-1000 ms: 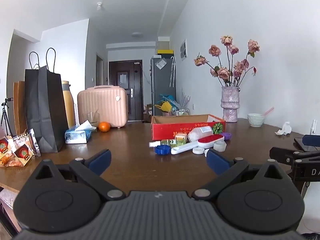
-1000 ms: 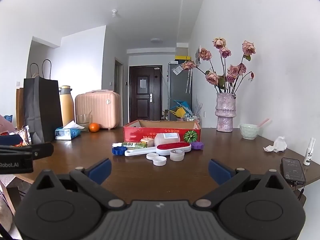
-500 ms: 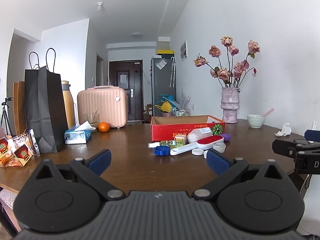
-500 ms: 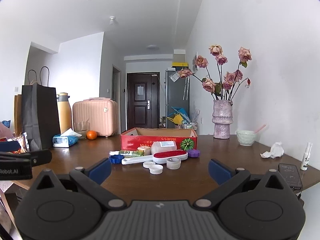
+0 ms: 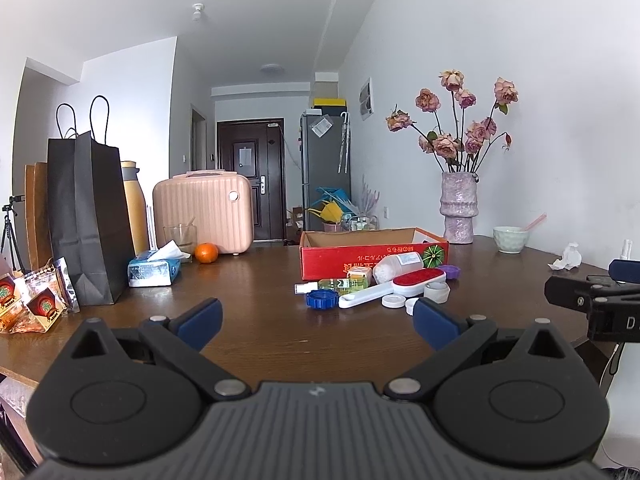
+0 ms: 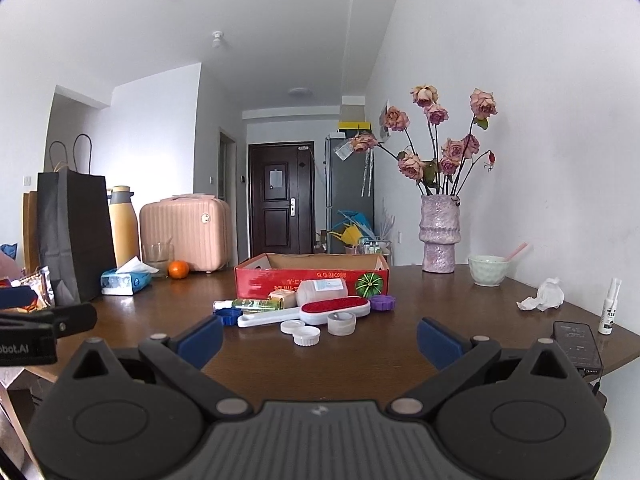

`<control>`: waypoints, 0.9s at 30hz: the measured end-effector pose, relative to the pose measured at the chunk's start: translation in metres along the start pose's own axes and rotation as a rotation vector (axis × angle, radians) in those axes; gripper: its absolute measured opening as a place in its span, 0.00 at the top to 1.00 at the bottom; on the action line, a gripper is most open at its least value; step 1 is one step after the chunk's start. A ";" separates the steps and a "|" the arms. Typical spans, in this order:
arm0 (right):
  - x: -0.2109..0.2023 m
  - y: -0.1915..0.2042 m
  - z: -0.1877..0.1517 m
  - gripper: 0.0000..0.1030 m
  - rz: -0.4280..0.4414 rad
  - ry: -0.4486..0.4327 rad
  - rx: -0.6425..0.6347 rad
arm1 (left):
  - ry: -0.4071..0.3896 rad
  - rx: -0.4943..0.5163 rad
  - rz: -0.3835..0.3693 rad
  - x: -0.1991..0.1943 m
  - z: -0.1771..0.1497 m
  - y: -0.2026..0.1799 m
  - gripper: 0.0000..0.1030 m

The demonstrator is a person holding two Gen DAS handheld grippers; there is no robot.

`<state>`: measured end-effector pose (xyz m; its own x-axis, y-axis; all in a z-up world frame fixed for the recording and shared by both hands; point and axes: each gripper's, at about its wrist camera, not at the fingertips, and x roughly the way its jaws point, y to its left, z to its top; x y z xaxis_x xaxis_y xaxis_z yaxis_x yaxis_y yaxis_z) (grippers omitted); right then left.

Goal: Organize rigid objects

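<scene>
A red cardboard box (image 5: 372, 254) (image 6: 312, 278) stands open at mid-table. In front of it lie small rigid items: a red and white lint brush (image 5: 394, 290) (image 6: 308, 312), a white bottle (image 5: 396, 264) (image 6: 322, 290), a green bottle (image 5: 334, 283) (image 6: 252, 304), a blue cap (image 5: 322, 300), a purple cap (image 6: 383, 302) and white lids (image 6: 306, 336). My left gripper (image 5: 316, 320) is open and empty, well short of the items. My right gripper (image 6: 320, 334) is open and empty, just short of the lids.
A black paper bag (image 5: 90, 220), tissue pack (image 5: 154, 270), orange (image 5: 207, 253), pink case (image 5: 204, 212) and snack packets (image 5: 32, 304) stand left. A vase of roses (image 6: 438, 236), a bowl (image 6: 488, 270), crumpled tissue (image 6: 546, 300), spray bottle (image 6: 610, 312) and black device (image 6: 576, 342) are right.
Both grippers have shifted slightly; the right wrist view dipped and rose again. Both stay open and nothing on the table has moved.
</scene>
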<state>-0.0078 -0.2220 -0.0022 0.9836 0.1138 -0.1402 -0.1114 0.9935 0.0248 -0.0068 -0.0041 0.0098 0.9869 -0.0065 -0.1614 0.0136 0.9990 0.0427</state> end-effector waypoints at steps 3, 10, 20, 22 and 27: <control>0.001 0.000 -0.001 0.00 0.001 0.005 0.001 | -0.001 0.002 0.000 -0.001 -0.001 0.000 0.00; 0.000 0.003 -0.002 0.00 0.003 0.004 -0.007 | -0.001 0.008 -0.004 0.000 -0.002 -0.003 0.00; 0.003 0.004 -0.002 0.00 0.011 0.015 -0.009 | 0.002 0.010 -0.004 0.000 -0.003 -0.004 0.00; 0.003 0.004 -0.003 0.00 0.011 0.014 -0.010 | 0.004 0.007 -0.002 0.001 -0.003 -0.004 0.00; 0.002 0.004 -0.004 0.00 0.009 0.011 -0.011 | 0.002 0.006 0.000 0.001 -0.002 -0.003 0.00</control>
<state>-0.0068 -0.2173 -0.0059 0.9809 0.1223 -0.1513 -0.1214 0.9925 0.0149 -0.0064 -0.0070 0.0070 0.9866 -0.0068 -0.1633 0.0150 0.9987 0.0488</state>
